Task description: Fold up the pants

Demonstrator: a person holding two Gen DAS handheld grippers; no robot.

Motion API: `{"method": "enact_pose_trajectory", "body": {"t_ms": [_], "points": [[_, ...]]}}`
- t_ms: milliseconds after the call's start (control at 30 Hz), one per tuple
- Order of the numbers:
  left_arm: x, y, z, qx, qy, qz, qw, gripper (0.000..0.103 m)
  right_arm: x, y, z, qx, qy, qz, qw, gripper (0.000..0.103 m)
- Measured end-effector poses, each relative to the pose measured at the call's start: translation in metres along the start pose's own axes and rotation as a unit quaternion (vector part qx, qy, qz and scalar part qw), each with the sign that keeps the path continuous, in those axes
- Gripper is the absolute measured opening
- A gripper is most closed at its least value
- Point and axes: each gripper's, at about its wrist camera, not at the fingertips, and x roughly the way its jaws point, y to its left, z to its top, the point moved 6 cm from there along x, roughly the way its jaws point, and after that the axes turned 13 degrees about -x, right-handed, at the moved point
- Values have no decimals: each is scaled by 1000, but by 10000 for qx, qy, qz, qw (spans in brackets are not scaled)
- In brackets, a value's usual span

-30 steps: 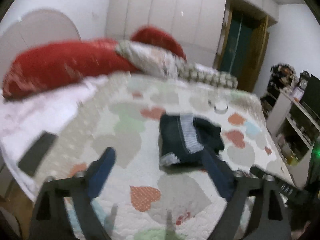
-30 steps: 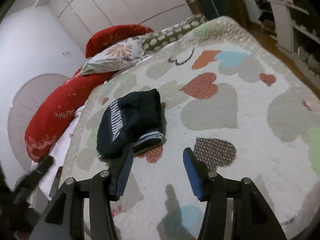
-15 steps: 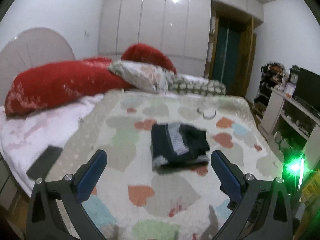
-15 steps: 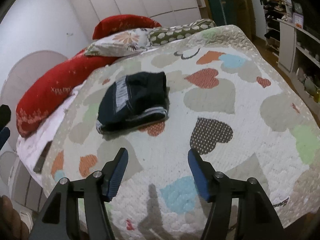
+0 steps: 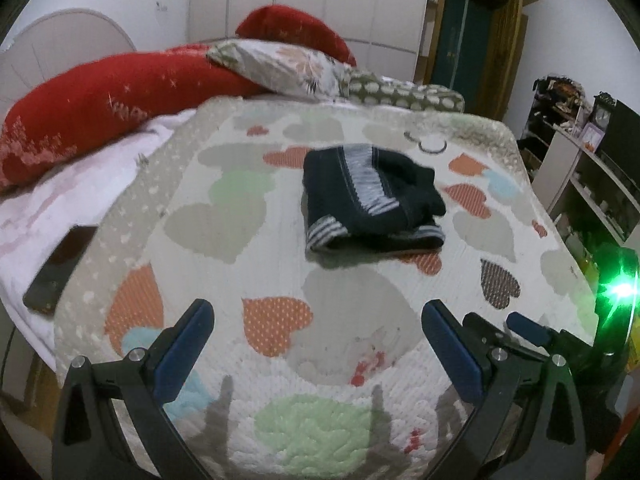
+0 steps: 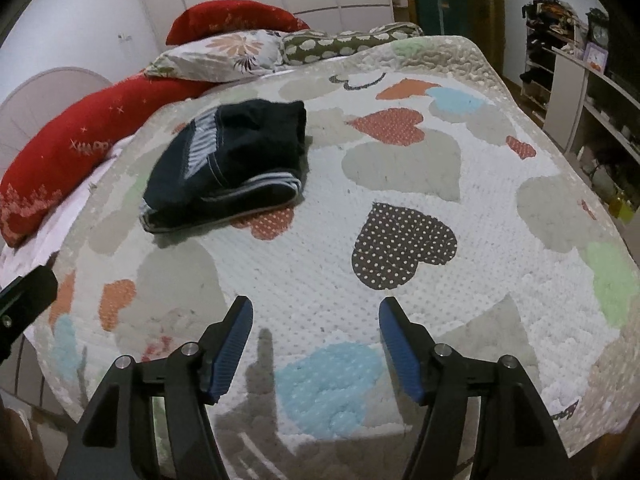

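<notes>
The dark navy pants (image 5: 372, 196) with grey striped bands lie folded into a compact bundle on the heart-patterned quilt (image 5: 280, 264). They also show in the right wrist view (image 6: 232, 160), upper left. My left gripper (image 5: 316, 320) is open and empty, held back above the quilt's near part, well short of the pants. My right gripper (image 6: 316, 320) is open and empty, also back from the pants, which lie ahead and to its left. Part of the right gripper (image 5: 528, 328) shows at the left view's lower right.
Red bolster pillows (image 5: 108, 96), a floral pillow (image 5: 288, 68) and a spotted pillow (image 5: 404, 96) lie at the bed's head. A dark phone (image 5: 60, 268) lies on the pink sheet at left. A ring (image 5: 432, 146) lies beyond the pants. Shelves (image 5: 592, 184) stand right of the bed.
Both grippers have pulled back from the folded pants toward the near edge of the bed, and the left one has opened wider. The pants have stayed in place.
</notes>
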Motion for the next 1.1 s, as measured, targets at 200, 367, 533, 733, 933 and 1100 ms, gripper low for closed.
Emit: {"method": "enact_pose_trajectory", "body": {"t_ms": [200, 367, 533, 733, 933, 1100], "points": [[16, 5, -7, -77, 263, 18, 9996, 103, 7, -5, -2, 18, 56, -140, 9999, 71], [27, 8, -11, -134, 438, 7, 9990, 103, 10, -4, 0, -76, 48, -254, 9996, 72], [39, 12, -14, -206, 609, 15, 9979, 103, 13, -2, 1, -174, 58, -323, 9993, 74], [50, 17, -17, -291, 757, 83, 9967, 103, 17, -2, 5, -262, 48, -409, 9988, 75], [56, 20, -20, -337, 852, 87, 9958, 103, 21, -2, 6, -305, 55, -469, 9984, 76], [60, 20, -20, -332, 897, 92, 9954, 103, 22, -1, 7, -350, 48, -495, 9982, 78]]}}
